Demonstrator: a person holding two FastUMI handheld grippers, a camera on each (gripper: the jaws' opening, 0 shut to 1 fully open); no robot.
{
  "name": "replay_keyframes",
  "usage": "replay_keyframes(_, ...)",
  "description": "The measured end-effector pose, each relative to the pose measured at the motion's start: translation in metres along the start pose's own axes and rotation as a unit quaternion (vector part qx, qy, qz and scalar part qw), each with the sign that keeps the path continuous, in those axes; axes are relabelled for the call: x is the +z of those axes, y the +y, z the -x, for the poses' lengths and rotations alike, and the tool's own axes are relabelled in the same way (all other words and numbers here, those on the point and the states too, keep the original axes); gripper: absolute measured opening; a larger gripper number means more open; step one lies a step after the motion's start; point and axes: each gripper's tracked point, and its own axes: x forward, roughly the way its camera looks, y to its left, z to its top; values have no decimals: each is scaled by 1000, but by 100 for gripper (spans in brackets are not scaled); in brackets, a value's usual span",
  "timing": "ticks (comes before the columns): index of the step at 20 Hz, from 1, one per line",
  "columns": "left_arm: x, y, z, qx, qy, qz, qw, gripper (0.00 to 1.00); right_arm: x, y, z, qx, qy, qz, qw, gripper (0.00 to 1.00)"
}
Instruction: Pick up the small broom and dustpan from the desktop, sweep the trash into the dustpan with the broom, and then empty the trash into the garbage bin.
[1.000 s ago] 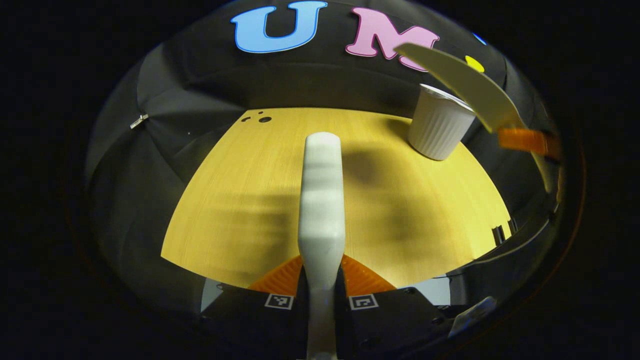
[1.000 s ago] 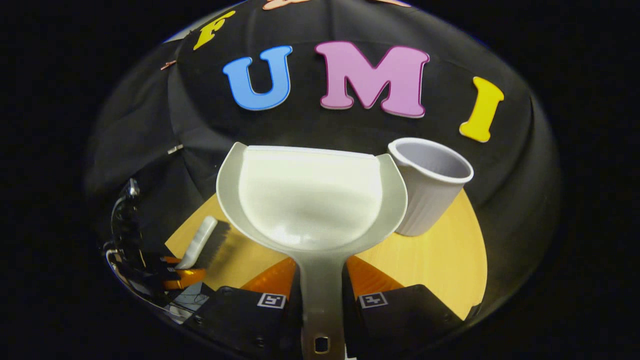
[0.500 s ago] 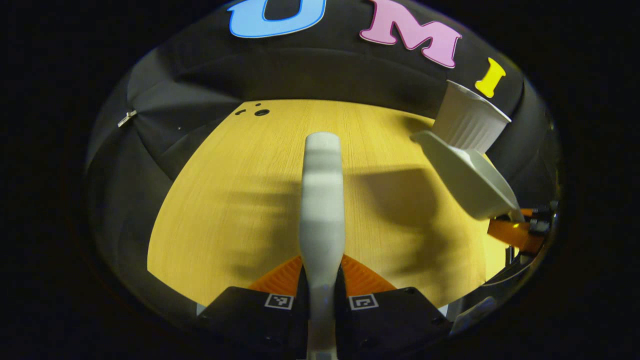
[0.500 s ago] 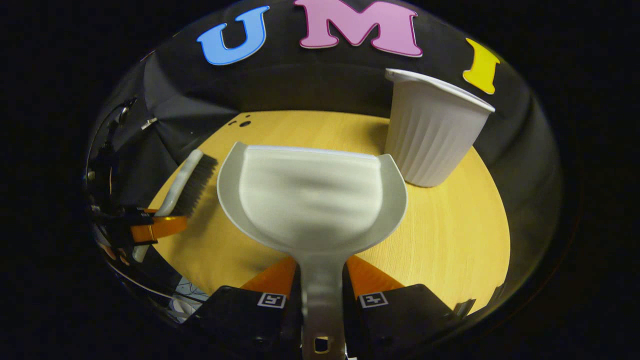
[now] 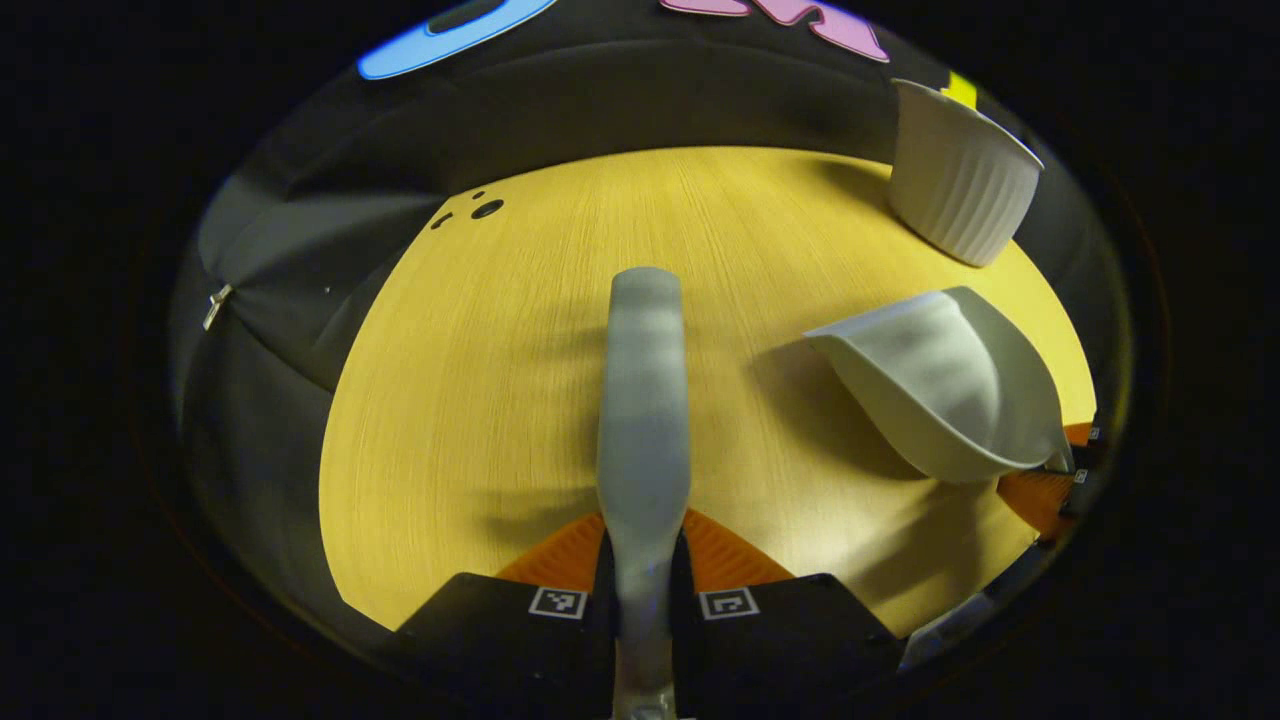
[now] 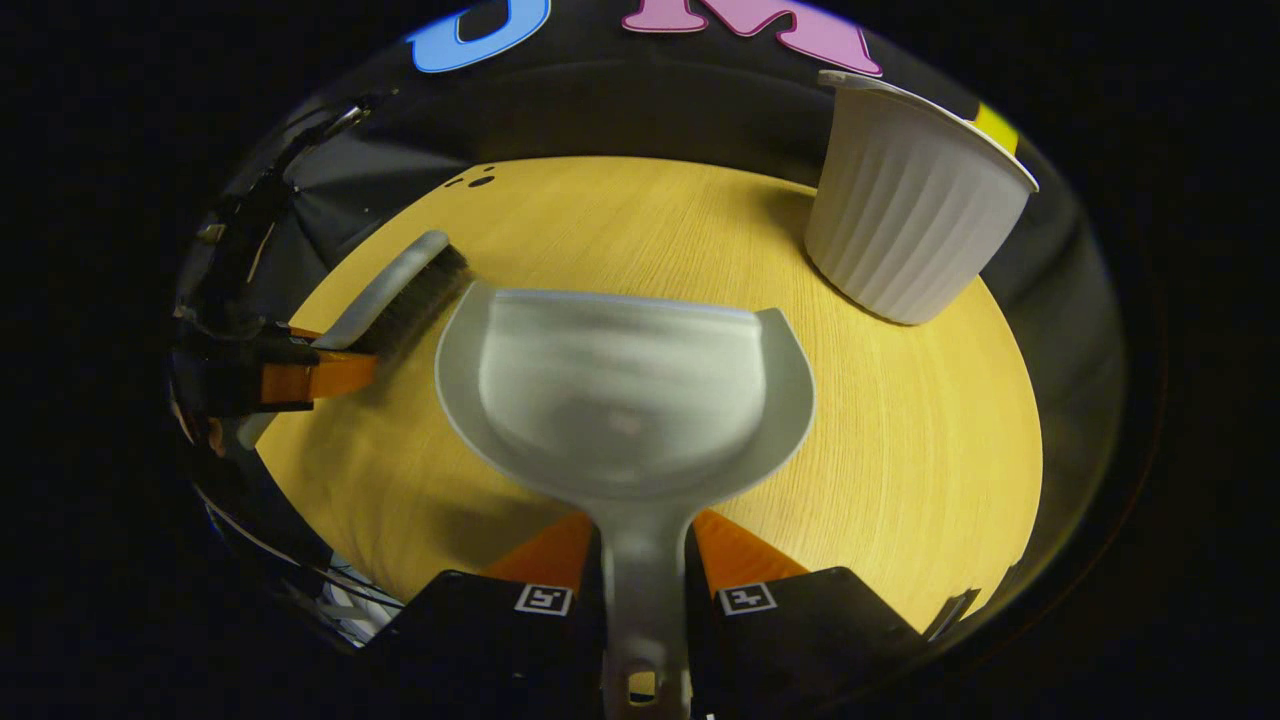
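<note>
My left gripper [image 5: 645,545] is shut on the white handle of the small broom [image 5: 643,400], which points forward over the wooden desktop [image 5: 480,380]. To its right hangs the pale dustpan [image 5: 945,390], low over the desk, with the other gripper behind it. In the right gripper view, my right gripper [image 6: 645,550] is shut on the dustpan's handle; the dustpan [image 6: 620,385] looks bare inside. The broom [image 6: 395,295], dark bristles down, sits at the left in the left gripper [image 6: 300,375]. The white ribbed garbage bin [image 6: 910,235] stands upright at the far right of the desk.
The bin [image 5: 960,185] stands at the far right corner in the left gripper view. A few small dark holes [image 5: 485,209] mark the desk's far left corner. Black cloth walls close in behind and to the left of the desk.
Both grippers have come down toward the desk and tipped forward. The dustpan has dropped from beside the bin's rim to low over the desk, away from the bin.
</note>
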Motion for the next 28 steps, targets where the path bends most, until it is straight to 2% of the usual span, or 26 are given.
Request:
replay_keyframes(2, -5, 1, -6, -7, 9, 11, 1000, 27, -1, -2, -6, -10, 2, 1, 1000, 42)
replay_keyframes(3, -8, 3, -8, -6, 14, 14, 1000, 27, -1, -4, -8, -15, 0, 4, 1000, 39)
replay_keyframes(5, -14, 3, -11, -8, 22, 21, 1000, 27, -3, -4, -11, -21, 2, 7, 1000, 39)
replay_keyframes(6, -14, 2, -11, -10, 24, 24, 999, 30, -4, -3, -12, -20, 3, 9, 1000, 39)
replay_keyframes(7, -14, 3, -11, -7, 24, 23, 999, 28, -6, -2, -15, -22, 7, 17, 1000, 43)
replay_keyframes(8, -16, 4, -12, -3, 25, 21, 999, 29, -7, -1, -15, -22, 9, 28, 999, 40)
replay_keyframes(10, -13, 5, -10, -2, 20, 22, 1000, 29, -8, 3, -16, -13, 11, 31, 999, 44)
replay_keyframes(11, -11, 1, -10, -13, 17, 23, 1000, 30, -8, 8, -15, -4, 13, 24, 1000, 52)
replay_keyframes(12, -11, -6, -8, -27, 16, 23, 999, 27, -7, 9, -15, 1, 12, 16, 1000, 58)
replay_keyframes(13, -12, -14, -3, -43, 15, 23, 999, 35, -4, 9, -12, 3, 8, 9, 1000, 79)
replay_keyframes(14, -9, -17, 1, -52, 6, 22, 998, 56, 0, 9, -6, 6, 0, 0, 1000, 90)
replay_keyframes(15, -7, -18, 7, -55, -4, 20, 998, 76, 5, 11, 0, 12, -8, -9, 1000, 100)
replay_keyframes(16, -5, -19, 13, -55, -16, 20, 998, 97, 8, 13, 4, 18, -14, -16, 1000, 99)
replay_keyframes(17, -2, -21, 22, -58, -33, 19, 998, 95, 12, 13, 10, 21, -21, -16, 999, 99)
replay_keyframes(19, 9, -22, 48, -56, -80, 18, 995, 96, 22, 13, 30, 17, -49, -6, 999, 99)
replay_keyframes(22, 24, -27, 94, -71, -148, 34, 986, 96, 48, 13, 76, 4, -119, 10, 993, 99)
replay_keyframes(25, 36, -23, 147, -76, -212, 56, 973, 97, 70, 14, 116, 5, -167, 7, 986, 99)
replay_keyframes(28, 45, -18, 203, -80, -286, 65, 953, 96, 94, 20, 158, 11, -228, -11, 974, 99)
